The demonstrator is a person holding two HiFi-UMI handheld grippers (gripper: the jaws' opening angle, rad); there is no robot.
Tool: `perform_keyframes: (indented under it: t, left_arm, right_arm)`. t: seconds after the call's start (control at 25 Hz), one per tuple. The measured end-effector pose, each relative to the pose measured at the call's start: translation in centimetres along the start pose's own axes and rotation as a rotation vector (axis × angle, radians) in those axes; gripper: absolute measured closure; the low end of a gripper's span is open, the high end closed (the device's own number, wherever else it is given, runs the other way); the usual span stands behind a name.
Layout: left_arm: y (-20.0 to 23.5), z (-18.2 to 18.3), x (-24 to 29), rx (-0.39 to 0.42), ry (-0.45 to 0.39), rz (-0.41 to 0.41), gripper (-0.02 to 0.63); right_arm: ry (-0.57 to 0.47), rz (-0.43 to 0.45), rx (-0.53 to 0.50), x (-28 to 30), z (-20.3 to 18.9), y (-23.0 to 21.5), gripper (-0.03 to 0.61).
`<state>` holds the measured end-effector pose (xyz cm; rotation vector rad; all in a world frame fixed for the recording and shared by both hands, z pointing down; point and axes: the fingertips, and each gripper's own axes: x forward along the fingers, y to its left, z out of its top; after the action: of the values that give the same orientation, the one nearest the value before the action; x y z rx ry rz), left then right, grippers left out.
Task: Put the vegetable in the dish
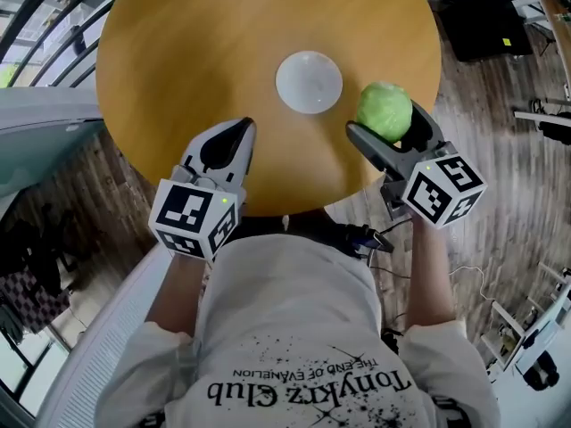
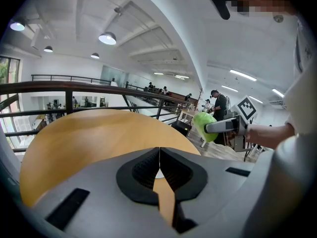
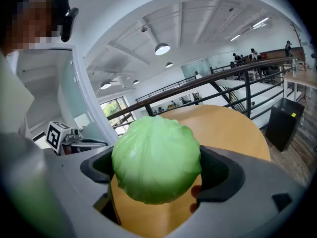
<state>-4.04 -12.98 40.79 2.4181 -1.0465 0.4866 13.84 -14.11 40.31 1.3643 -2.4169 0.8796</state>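
Note:
A round green cabbage (image 1: 384, 111) sits clamped between the jaws of my right gripper (image 1: 390, 125), held above the table's right edge. In the right gripper view the cabbage (image 3: 156, 158) fills the gap between the jaws. A small white dish (image 1: 309, 82) rests on the round wooden table (image 1: 196, 52), just left of the cabbage. My left gripper (image 1: 235, 135) hovers over the table's near edge, jaws shut and empty (image 2: 159, 158). From the left gripper view the cabbage (image 2: 205, 125) shows off to the right.
The table is bare apart from the dish. A metal railing (image 1: 53, 25) runs past its far left. A black box (image 1: 486, 25) stands on the wooden floor (image 1: 500, 159) at the right. People stand in the distance.

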Motion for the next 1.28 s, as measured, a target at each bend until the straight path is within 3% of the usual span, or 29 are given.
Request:
perform_keyframes:
  t: [0.32,0.84,1.28]
  left_arm:
    - [2.1,-0.8,1.2,-0.017,0.022,-0.005,0.591]
    - [3.3,-2.1,1.9,-0.048,0.048,0.0,0.591]
    - [3.5,-2.2,2.4,-0.067,0.057,0.014,0.591]
  right_arm:
    - [0.055,-0.003,-0.005,4.1,-1.6,-0.7,0.091]
    - [0.202,-0.047,-0.125,10.8,-5.4,-3.0,0.091]
    - [0.317,-0.029,-0.168,14.7,-8.4,-3.9,0.091]
